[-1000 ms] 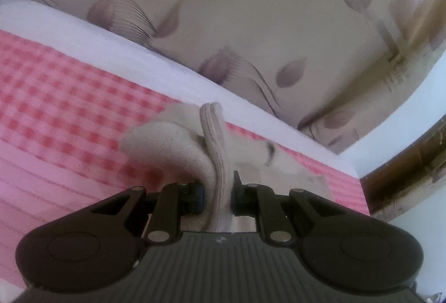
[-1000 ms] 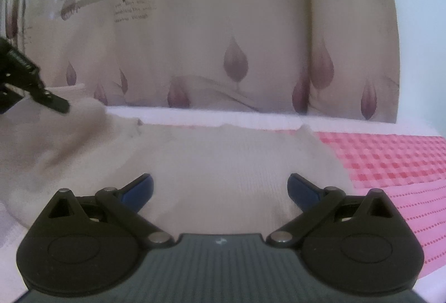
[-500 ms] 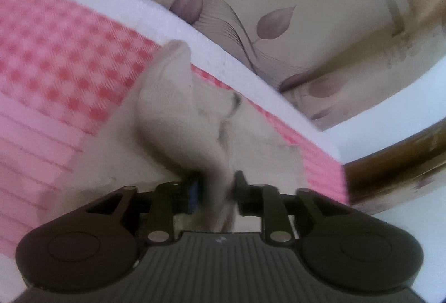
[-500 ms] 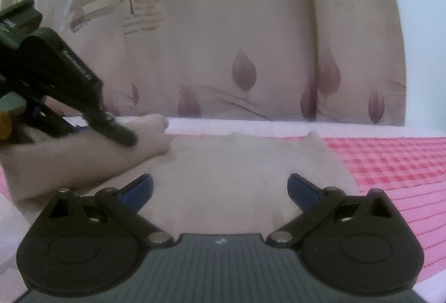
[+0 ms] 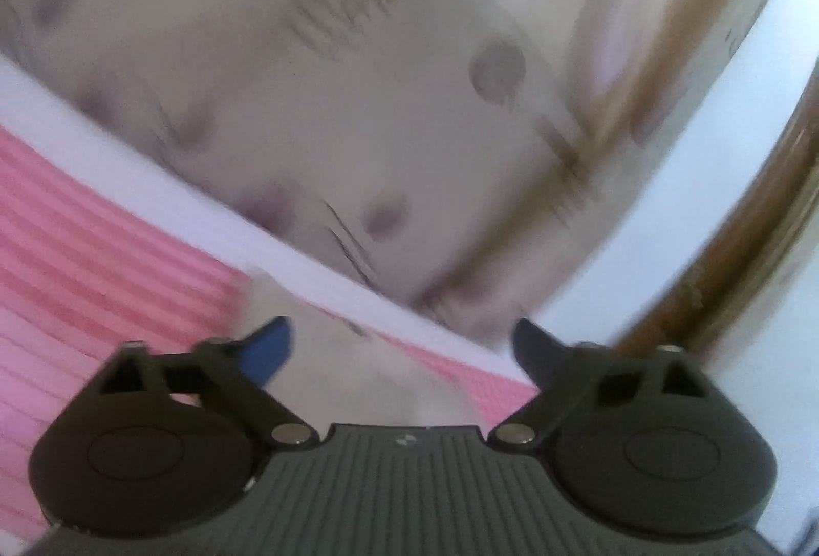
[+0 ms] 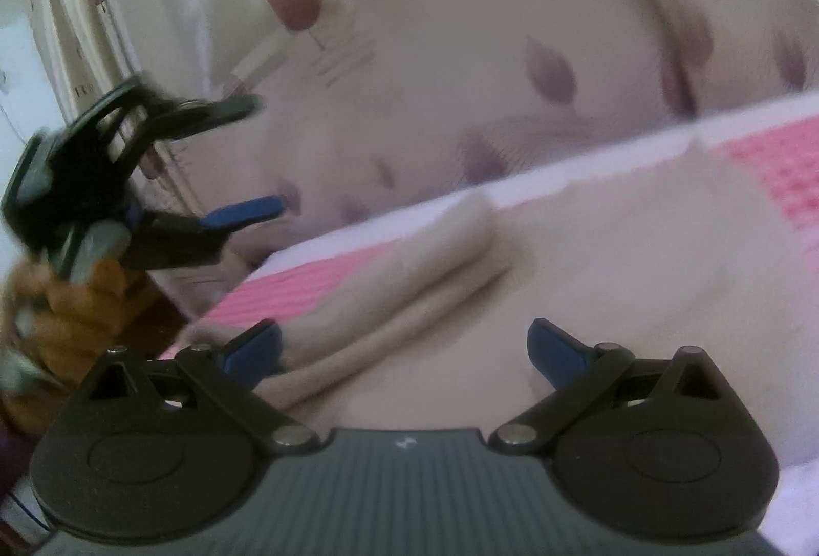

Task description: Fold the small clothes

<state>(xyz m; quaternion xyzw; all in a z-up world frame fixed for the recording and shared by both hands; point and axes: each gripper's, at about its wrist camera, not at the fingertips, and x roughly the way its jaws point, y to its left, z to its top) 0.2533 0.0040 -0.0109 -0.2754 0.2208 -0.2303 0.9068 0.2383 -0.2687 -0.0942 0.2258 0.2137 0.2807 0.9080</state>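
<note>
A beige knitted garment (image 6: 588,279) lies on the pink checked cloth (image 6: 778,177), with a folded-over part (image 6: 409,290) along its left side. My right gripper (image 6: 404,351) hovers low over it, open, nothing between its fingers. My left gripper (image 5: 404,346) has its jaws opening wide; the garment (image 5: 358,366) lies below and between them, apart from the pads. In the right wrist view the left gripper (image 6: 261,156) shows at the left, lifted off the cloth with its fingers spread, held by a hand in an orange glove (image 6: 77,315).
A cream curtain with mauve leaf prints (image 6: 512,18) hangs behind the bed's white far edge (image 5: 169,197). A brown wooden frame (image 5: 742,249) stands at the right in the left wrist view. Pink striped bedding (image 5: 77,274) spreads to the left.
My left gripper let go of the garment's fold, opened wide and pulled back from it. The fold now lies flat. The right wrist view has tilted; the right gripper stays open.
</note>
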